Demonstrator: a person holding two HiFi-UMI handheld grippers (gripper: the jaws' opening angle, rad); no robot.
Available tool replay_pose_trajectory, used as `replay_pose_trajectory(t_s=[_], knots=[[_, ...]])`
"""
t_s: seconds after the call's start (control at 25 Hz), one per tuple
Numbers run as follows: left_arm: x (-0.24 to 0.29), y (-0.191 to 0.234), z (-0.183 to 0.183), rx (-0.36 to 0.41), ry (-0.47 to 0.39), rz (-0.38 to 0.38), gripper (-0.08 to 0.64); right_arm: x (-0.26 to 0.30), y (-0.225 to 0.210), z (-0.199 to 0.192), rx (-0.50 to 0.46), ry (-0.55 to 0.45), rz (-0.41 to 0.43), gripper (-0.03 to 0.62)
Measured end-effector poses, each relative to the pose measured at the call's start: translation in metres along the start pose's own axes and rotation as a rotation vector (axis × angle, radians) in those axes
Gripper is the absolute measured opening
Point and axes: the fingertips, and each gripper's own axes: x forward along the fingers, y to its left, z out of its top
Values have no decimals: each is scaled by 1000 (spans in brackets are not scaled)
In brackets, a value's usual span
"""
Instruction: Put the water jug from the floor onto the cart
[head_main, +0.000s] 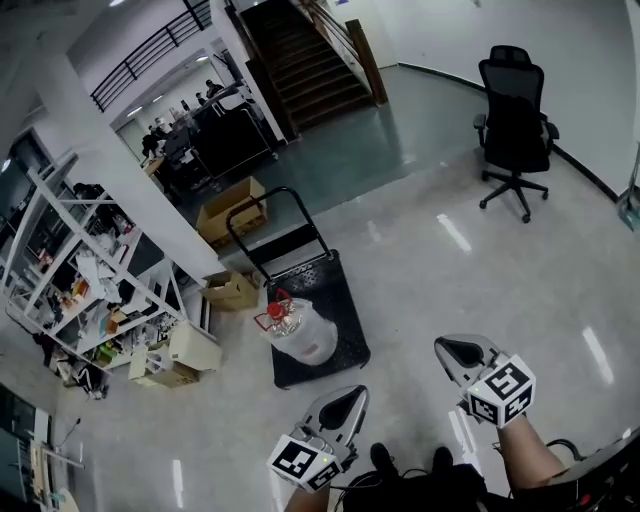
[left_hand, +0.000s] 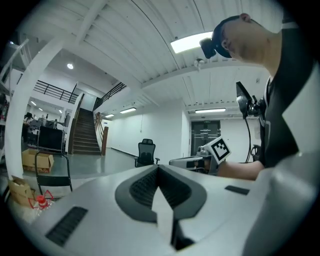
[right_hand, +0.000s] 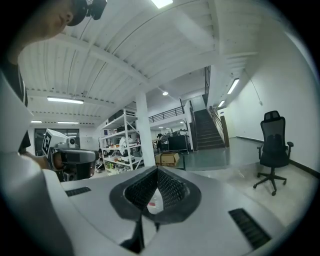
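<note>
A clear water jug (head_main: 297, 328) with a red cap and handle stands on the near left part of the black platform cart (head_main: 335, 290), whose push handle rises at the far end. Both grippers hang low in the head view, short of the cart. My left gripper (head_main: 352, 393) is shut and holds nothing, just right of the jug's near side. My right gripper (head_main: 446, 349) is also shut and holds nothing, further right over bare floor. In the left gripper view the jug (left_hand: 39, 204) shows at the far left beside the closed jaws of that gripper (left_hand: 159, 169). The right gripper (right_hand: 157, 171) points toward the shelves.
A black office chair (head_main: 515, 120) stands at the back right. Cardboard boxes (head_main: 232, 210) lie left of the cart, beside a white pillar (head_main: 120, 170) and a cluttered shelf rack (head_main: 80, 280). A staircase (head_main: 310, 60) rises at the back. The person's feet (head_main: 385, 460) are just behind the grippers.
</note>
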Motion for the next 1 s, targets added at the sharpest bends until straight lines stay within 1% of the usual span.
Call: replay_pose_trajectory(t_s=[0.12,0.2,0.28,0.44,0.56,0.72,0.8,0.88,1.0], knots=[[-17,-28,6,43,7,-31,-8,-22,20,6,11,-39,-13,2],[-34,-44,13,65,-20,-55,-8,-34,37,9,1,-51,-25,2],[-57,-57,12,67,-43,-63,-8,-48,60,8,-24,-52,-32,2],[-116,-75,-8,50,-59,-64,-8,-74,109,-6,-42,-51,-70,2],[-175,-81,-27,32,-65,-64,-8,-87,160,-24,-20,-40,-90,2],[-256,-94,-53,5,-66,-71,-8,-107,233,-45,33,-29,-87,2],[-289,-100,-65,-21,-59,-76,-8,-119,266,-56,33,-14,-104,2],[-315,-107,-68,-38,-59,-85,-8,-131,296,-61,22,0,-111,3],[-345,-128,-64,-35,-75,-103,-8,-156,333,-63,-10,21,-113,3]])
